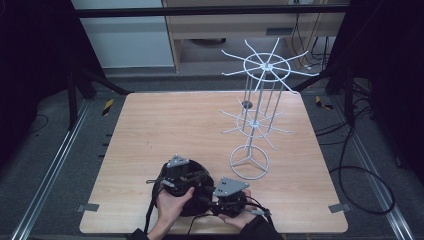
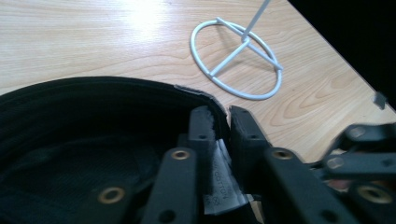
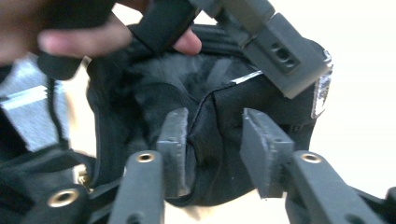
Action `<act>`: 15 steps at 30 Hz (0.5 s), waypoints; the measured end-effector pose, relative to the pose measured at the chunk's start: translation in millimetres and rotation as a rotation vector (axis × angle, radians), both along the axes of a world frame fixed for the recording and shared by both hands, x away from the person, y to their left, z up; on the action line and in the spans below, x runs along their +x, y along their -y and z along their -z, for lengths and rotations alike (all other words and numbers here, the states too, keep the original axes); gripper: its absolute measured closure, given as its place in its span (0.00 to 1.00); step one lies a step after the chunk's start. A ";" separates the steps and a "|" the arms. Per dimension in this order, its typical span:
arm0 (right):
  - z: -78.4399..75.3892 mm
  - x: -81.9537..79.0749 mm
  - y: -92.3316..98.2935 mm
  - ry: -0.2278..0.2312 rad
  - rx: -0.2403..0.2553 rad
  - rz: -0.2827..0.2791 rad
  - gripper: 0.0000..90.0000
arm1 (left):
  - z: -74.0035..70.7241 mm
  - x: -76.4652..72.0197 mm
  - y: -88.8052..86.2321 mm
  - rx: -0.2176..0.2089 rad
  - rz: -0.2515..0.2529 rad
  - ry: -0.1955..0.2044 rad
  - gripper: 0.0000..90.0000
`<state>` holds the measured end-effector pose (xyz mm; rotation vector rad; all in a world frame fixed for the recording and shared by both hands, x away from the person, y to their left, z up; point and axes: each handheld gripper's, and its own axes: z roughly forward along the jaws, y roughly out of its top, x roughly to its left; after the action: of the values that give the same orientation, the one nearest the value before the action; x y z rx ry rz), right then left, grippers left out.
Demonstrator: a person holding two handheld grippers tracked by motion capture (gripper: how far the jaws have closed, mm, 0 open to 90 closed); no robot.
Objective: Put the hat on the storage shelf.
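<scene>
A black cap (image 1: 199, 181) lies upside down near the table's front edge, its hollow facing up. My left gripper (image 1: 179, 172) is shut on the cap's rim (image 2: 140, 84); a white sewn-in label (image 2: 223, 179) is pinched between the jaws (image 2: 222, 123). My right gripper (image 1: 231, 194) sits just right of the left one. It is open (image 3: 217, 135), with its jaws standing apart on either side of a fold of the cap (image 3: 215, 154). A person's hand (image 1: 172, 205) holds each gripper.
A white wire display stand (image 1: 257, 115) with two tiers of spoke arms stands on the wooden table (image 1: 150, 130), right of centre. Its ring base (image 2: 236, 58) lies just beyond the cap. A small dark disc (image 1: 247, 104) lies behind the stand.
</scene>
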<state>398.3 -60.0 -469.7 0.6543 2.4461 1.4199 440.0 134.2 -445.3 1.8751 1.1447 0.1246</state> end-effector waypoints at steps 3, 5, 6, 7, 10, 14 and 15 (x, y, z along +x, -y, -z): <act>-6.6 -2.0 11.2 -0.013 0.050 0.005 0.62 | -0.3 0.0 -3.0 -0.010 0.003 0.006 0.91; -11.1 -2.4 20.4 -0.007 0.073 0.027 0.61 | -1.2 -0.9 -5.1 -0.024 0.002 0.012 0.91; -12.8 -1.8 25.5 -0.003 0.081 0.041 0.61 | -2.2 -1.3 -7.1 -0.025 0.004 0.019 0.91; -14.1 -1.0 30.6 0.000 0.090 0.058 0.60 | -3.5 -1.8 -8.7 -0.037 0.005 0.019 0.92; -14.3 2.8 44.3 0.000 0.104 0.116 0.59 | -9.7 -3.9 -14.7 -0.058 0.013 0.035 0.92; -8.5 8.8 49.5 -0.031 0.112 0.153 0.55 | -24.6 -9.0 -22.3 -0.086 0.026 0.077 0.92; -8.5 8.8 49.5 -0.031 0.112 0.153 0.55 | -29.0 -10.7 -24.0 -0.094 0.029 0.093 0.92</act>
<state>407.1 -109.5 -461.2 0.8738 2.2968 1.5034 429.2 158.2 -416.2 1.7836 1.0423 0.1385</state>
